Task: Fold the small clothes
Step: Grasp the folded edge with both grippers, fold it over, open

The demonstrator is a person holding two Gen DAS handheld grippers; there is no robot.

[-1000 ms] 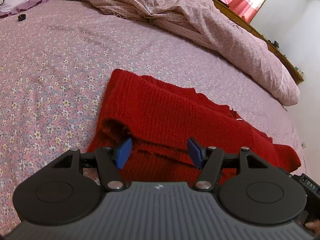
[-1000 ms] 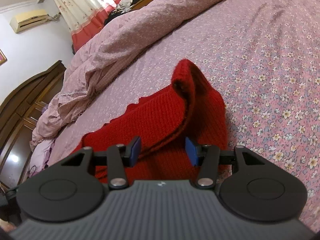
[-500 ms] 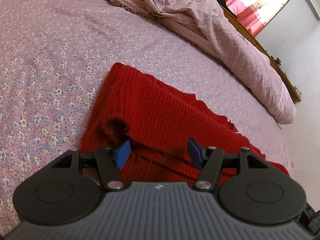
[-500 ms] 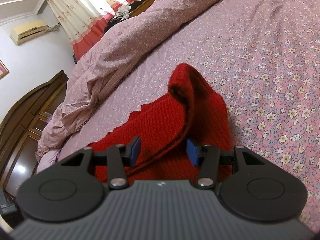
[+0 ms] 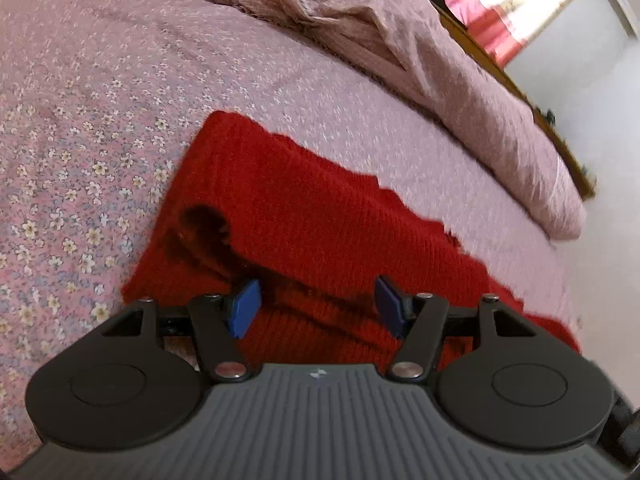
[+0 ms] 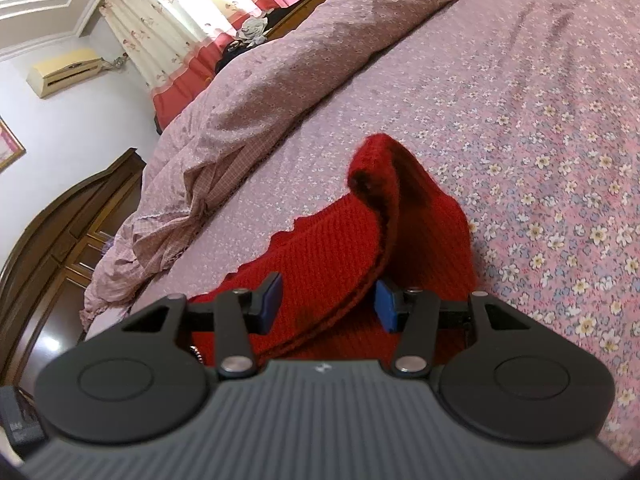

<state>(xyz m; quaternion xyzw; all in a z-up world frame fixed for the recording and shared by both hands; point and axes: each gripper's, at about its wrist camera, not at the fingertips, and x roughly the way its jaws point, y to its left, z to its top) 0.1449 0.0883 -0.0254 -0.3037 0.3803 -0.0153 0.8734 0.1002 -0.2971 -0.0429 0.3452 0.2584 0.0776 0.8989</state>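
Left wrist: ribbed red knit garment (image 5: 320, 216), floral bedsheet (image 5: 80, 120)

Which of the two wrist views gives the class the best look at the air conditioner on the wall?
The right wrist view. The cream air conditioner shows whole there, mounted high on the white wall to the left of the curtains. The left wrist view shows none of it; only curtains and bare wall appear at its upper right.

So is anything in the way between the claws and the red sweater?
No, nothing visible. The red knitted sweater lies on the flowery bedsheet, right in front of the left claw and the right claw. The rumpled quilt sits farther back.
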